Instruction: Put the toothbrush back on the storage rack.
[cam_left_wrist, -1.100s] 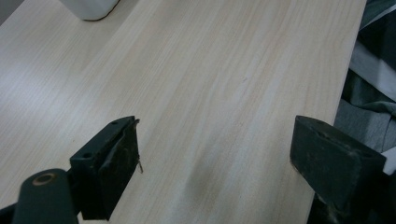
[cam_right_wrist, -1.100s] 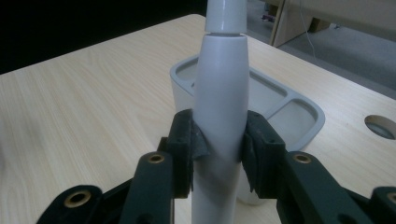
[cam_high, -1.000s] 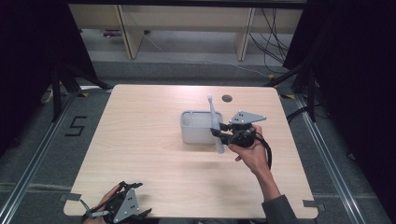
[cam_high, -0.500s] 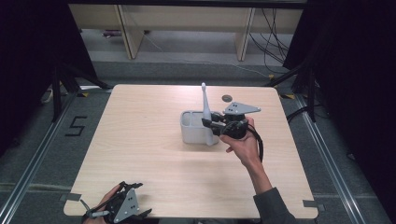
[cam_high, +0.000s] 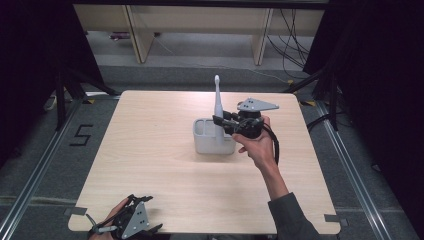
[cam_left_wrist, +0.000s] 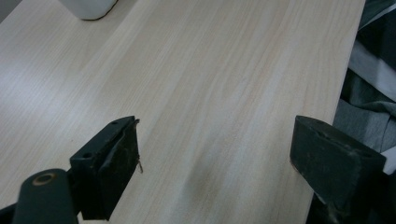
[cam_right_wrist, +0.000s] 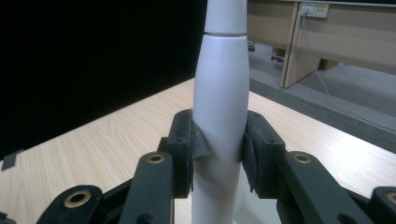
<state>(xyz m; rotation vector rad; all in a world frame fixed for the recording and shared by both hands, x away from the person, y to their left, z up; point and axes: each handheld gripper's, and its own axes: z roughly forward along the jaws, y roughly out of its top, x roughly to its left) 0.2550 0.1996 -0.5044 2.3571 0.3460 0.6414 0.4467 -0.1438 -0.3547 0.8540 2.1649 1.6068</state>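
A white electric toothbrush (cam_high: 218, 106) (cam_right_wrist: 220, 102) stands upright, head up. My right gripper (cam_high: 220, 123) (cam_right_wrist: 219, 149) is shut on its thick handle and points left from the person's right hand. The brush's lower end is in front of the right-hand compartment of a white divided holder (cam_high: 212, 147) at mid table; I cannot tell if it is inside. My left gripper (cam_high: 149, 215) (cam_left_wrist: 215, 158) rests at the table's near left corner, open, with bare wood between its jaws. The holder's base (cam_left_wrist: 88, 7) peeks in at the top of the left gripper view.
The light wooden table (cam_high: 150, 150) has wide bare wood left of and in front of the holder. Beyond the far edge are wooden shelf legs (cam_high: 136, 40) and floor cables (cam_high: 295, 45). Dark curtains flank both sides.
My right gripper has carried the toothbrush up and toward the far side, and the brush has turned from tilted to upright over the holder. The left gripper has stayed put.
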